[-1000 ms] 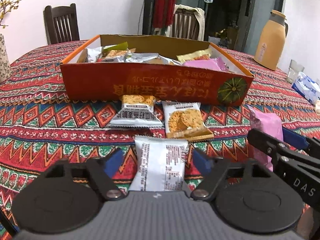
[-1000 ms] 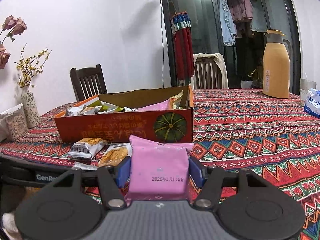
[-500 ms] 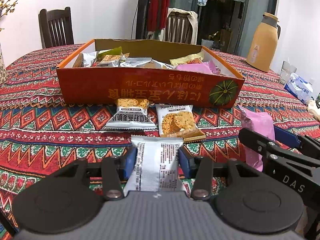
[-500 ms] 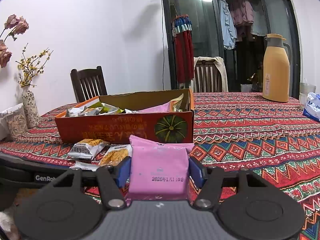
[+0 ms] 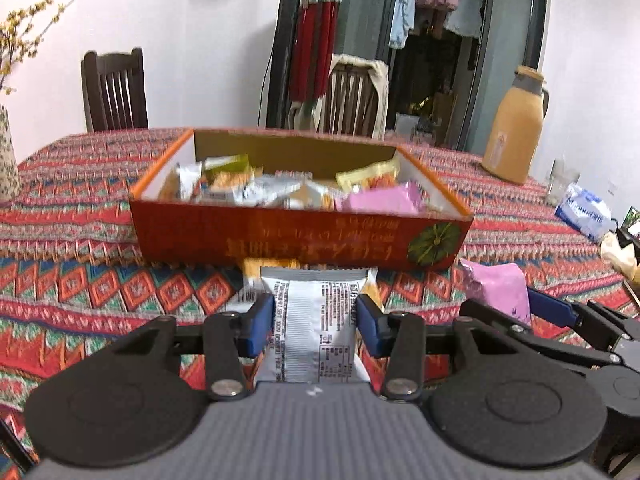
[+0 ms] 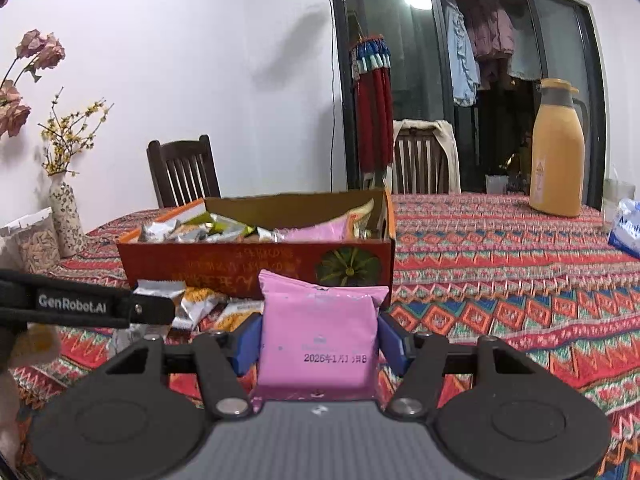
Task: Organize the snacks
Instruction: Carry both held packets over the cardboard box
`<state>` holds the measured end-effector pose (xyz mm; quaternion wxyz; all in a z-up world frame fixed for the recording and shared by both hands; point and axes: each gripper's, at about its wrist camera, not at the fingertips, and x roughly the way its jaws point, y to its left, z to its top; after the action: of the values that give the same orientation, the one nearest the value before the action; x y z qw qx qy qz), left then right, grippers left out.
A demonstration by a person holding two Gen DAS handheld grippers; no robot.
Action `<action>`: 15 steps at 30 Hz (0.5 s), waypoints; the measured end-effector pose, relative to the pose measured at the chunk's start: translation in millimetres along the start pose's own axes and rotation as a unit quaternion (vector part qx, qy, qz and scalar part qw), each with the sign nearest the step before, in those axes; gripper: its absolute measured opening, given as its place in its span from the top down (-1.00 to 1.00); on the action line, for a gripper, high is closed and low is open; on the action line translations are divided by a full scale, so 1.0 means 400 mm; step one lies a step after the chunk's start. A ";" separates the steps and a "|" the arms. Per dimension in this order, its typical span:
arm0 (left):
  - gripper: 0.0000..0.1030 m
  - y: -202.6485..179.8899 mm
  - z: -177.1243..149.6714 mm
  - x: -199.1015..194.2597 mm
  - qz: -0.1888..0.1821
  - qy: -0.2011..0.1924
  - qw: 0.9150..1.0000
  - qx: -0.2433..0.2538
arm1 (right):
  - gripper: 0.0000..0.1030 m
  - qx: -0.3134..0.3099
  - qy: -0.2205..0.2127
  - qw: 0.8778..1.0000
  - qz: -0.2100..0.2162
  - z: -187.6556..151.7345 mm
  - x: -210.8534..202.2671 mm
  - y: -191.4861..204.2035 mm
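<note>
A home dining room, lived-in and a bit cluttered.

A table under a bright patterned tablecloth (image 6: 500,240) fills the lower frame, with wooden chairs (image 6: 182,170) behind it at centre left. Laundry (image 6: 476,44) hangs behind dark glass doors at upper right, a tan thermos jug (image 6: 556,152) stands at right, and a vase of flowers (image 6: 66,216) sits at far left by the white wall.
</note>
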<state>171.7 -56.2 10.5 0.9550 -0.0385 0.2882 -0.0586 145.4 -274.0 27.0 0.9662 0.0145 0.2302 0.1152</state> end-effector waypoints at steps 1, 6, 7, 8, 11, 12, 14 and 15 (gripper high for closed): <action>0.11 0.000 0.009 -0.005 0.001 -0.006 1.000 0.001 | -0.18 -0.002 -0.004 1.000 -0.001 0.009 -0.001 0.002; 0.11 -0.002 0.060 -0.024 0.001 -0.035 0.999 0.005 | -0.18 -0.008 -0.022 1.000 -0.005 0.055 -0.001 0.007; 0.11 -0.003 0.071 -0.027 0.002 -0.041 0.999 0.005 | -0.18 -0.010 -0.026 1.000 -0.006 0.066 0.001 0.009; 0.11 -0.003 0.082 -0.028 0.002 -0.046 0.999 0.006 | -0.18 -0.011 -0.030 0.999 -0.006 0.076 0.003 0.011; 0.11 -0.003 0.116 -0.029 0.005 -0.058 0.998 0.007 | -0.18 -0.015 -0.041 0.999 -0.008 0.107 0.011 0.019; 0.11 -0.003 0.129 -0.026 0.006 -0.062 0.998 0.006 | -0.18 -0.016 -0.044 0.999 -0.008 0.117 0.015 0.019; 0.11 0.000 0.150 -0.023 0.008 -0.068 0.998 0.006 | -0.18 -0.016 -0.048 0.999 -0.007 0.138 0.023 0.020; 0.11 0.001 0.160 -0.020 0.010 -0.071 0.997 0.006 | -0.18 -0.015 -0.050 0.999 -0.007 0.147 0.028 0.021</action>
<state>200.5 -52.4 68.1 0.9738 -0.0340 0.2195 -0.0482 179.5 -261.8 75.1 0.9774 0.0039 0.1796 0.1115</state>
